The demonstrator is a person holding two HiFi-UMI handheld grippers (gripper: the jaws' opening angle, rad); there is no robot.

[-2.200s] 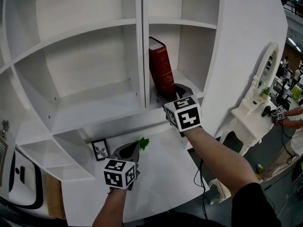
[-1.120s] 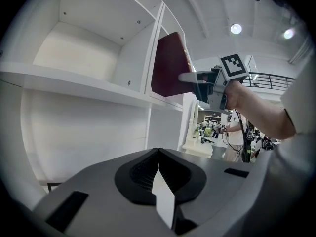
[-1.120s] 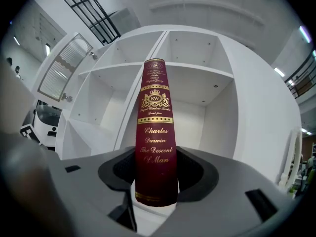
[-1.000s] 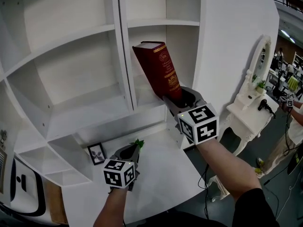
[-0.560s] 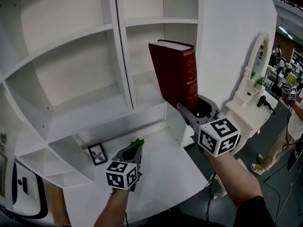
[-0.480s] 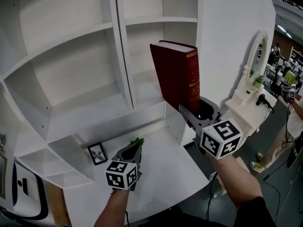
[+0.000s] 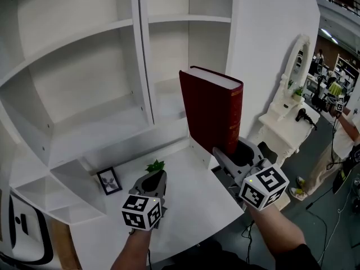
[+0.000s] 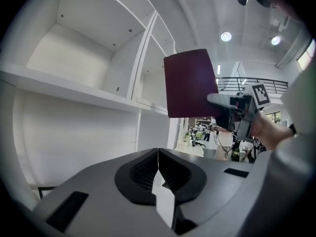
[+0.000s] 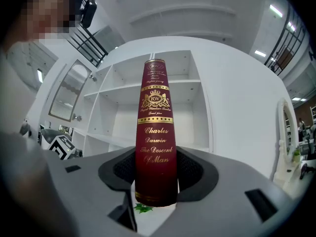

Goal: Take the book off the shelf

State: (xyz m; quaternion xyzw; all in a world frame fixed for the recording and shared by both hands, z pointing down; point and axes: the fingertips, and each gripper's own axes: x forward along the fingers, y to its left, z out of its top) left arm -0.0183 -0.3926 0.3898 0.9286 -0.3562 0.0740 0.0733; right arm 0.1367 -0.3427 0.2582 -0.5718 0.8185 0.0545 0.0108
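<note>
A thick dark-red book [image 7: 214, 111] with gold lettering on its spine stands upright in the air, in front of the white shelf unit [image 7: 140, 66] and clear of its compartments. My right gripper [image 7: 228, 151] is shut on the book's lower end, with the spine [image 9: 155, 132] squeezed between both pads. In the left gripper view the book [image 8: 190, 83] and the right gripper [image 8: 232, 107] show at the upper right. My left gripper [image 7: 153, 179] hovers low over the white desk top [image 7: 191, 207]. It is shut [image 8: 158, 154] with nothing held.
A small green plant [image 7: 153, 165] and a little framed picture [image 7: 108, 180] sit on the desk, just ahead of the left gripper. To the right stands a white vanity with an oval mirror [image 7: 289, 89]. A person's arm [image 7: 346, 125] shows at the far right.
The right gripper has drawn the book out of the shelf compartment, toward me and down to the right, and turned it upright. The left gripper has stayed put.
</note>
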